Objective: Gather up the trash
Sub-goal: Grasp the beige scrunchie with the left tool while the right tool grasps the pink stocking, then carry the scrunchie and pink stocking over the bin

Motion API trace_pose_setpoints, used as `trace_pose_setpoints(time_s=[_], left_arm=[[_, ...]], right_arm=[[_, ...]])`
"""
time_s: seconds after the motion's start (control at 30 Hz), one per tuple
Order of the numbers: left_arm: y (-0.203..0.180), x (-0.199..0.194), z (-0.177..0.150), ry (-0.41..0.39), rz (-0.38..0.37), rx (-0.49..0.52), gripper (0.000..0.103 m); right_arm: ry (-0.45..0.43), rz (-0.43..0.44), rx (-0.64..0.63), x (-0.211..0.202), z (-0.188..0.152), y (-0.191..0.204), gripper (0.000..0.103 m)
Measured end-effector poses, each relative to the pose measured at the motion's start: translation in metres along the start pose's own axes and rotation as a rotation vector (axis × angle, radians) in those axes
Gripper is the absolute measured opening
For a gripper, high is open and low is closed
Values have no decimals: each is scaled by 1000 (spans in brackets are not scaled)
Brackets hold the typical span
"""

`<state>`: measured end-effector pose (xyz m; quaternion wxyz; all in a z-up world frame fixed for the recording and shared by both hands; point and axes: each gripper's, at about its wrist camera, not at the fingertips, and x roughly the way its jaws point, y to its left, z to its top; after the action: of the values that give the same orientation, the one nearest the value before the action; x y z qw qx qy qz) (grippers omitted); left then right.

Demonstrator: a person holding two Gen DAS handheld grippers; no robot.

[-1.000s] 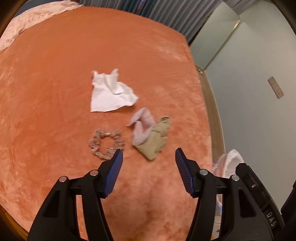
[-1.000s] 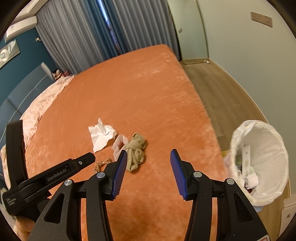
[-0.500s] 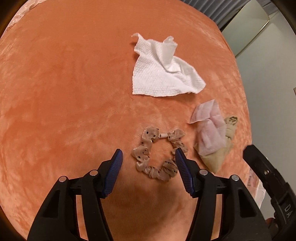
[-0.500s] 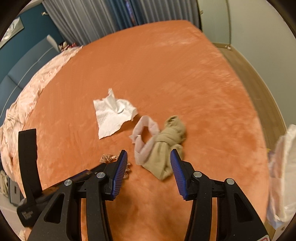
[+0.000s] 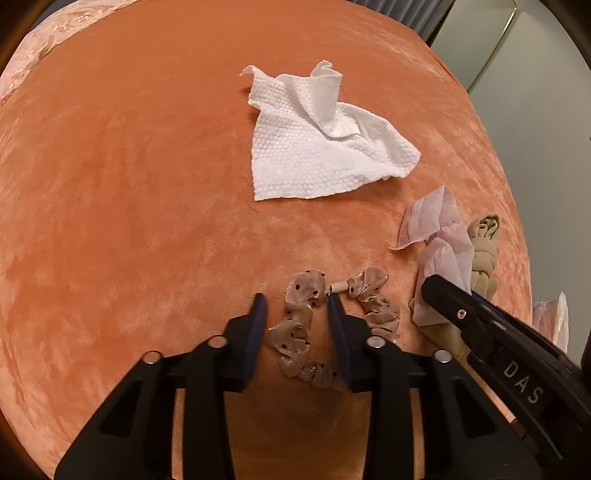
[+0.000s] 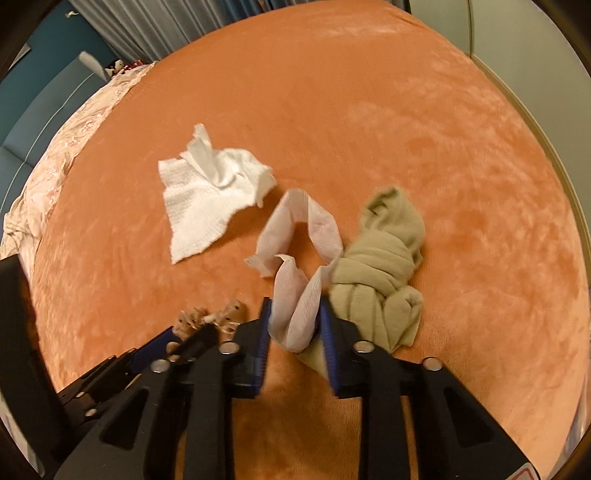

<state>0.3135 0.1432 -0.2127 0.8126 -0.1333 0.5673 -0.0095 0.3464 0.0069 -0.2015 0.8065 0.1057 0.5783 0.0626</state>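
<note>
On the orange bed cover (image 5: 110, 184) lie a white paper towel (image 5: 314, 147), a spotted beige scrunchie (image 5: 295, 332), a pink tissue (image 5: 443, 251) and a knotted olive sock (image 5: 484, 251). My left gripper (image 5: 297, 306) points down at the scrunchie. Its jaws are closing, with the scrunchie's left half between them and a sliver of cover showing beside the left pad. My right gripper (image 6: 293, 314) is closing on the lower fold of the pink tissue (image 6: 321, 225), and both pads touch it. The olive sock (image 6: 384, 266) lies against its right finger. The paper towel (image 6: 207, 199) is further back on the left.
A white bin bag (image 5: 550, 321) peeks out past the bed's right edge. A pale pink quilt (image 6: 55, 177) lies along the bed's far left, with grey curtains (image 6: 147, 22) behind it. The two grippers stand close side by side. The bed cover (image 6: 406, 110) stretches far back.
Both grippers have come down close to the bed and their jaws have narrowed. The left now straddles the scrunchie; the right has closed around the pink tissue.
</note>
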Motion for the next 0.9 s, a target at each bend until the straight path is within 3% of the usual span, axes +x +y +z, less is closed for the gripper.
trace_pose_setpoints(time_s=[0.07,0.2,0.37,0.9], left_arm=[[0,1,-1,13,-22,-3,12],[-6,-2,-7,25,-42,20,8],[-15,-17,-15,18,-61,20,6],[-88,-127,-33,-145,-126,149,6]], right_arm=[[-4,7,8,-1,-3,-1,16],[-15,17,16,-12,-6,-4,15],[-62,32,24,-42,-7,-11,15],[-290,48,68,-184,-24,-47,15]])
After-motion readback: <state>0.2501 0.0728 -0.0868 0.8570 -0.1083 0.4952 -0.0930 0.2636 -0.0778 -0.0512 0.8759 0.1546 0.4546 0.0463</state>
